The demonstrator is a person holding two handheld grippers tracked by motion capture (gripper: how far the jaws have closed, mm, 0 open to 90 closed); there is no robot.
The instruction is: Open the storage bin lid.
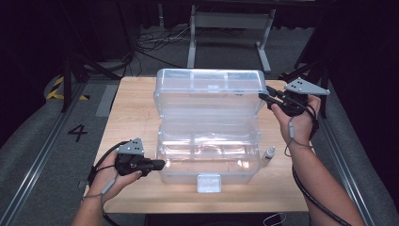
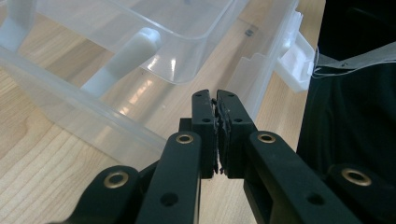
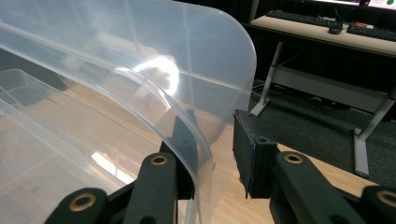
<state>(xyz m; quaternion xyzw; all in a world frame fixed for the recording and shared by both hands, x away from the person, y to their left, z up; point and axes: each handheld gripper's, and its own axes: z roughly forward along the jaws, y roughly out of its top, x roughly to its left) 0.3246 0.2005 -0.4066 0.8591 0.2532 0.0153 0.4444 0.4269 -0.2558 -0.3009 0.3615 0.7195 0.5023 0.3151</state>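
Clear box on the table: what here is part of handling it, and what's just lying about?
In the job:
- clear box
- its raised lid, rim between the open right gripper
- left gripper, shut, empty, beside the box

Lying about:
- small dropper bottle
- table

High view looks down and forward over the surface [image 1: 136,113] — both gripper views sit close, sharing the clear box [image 1: 209,117].
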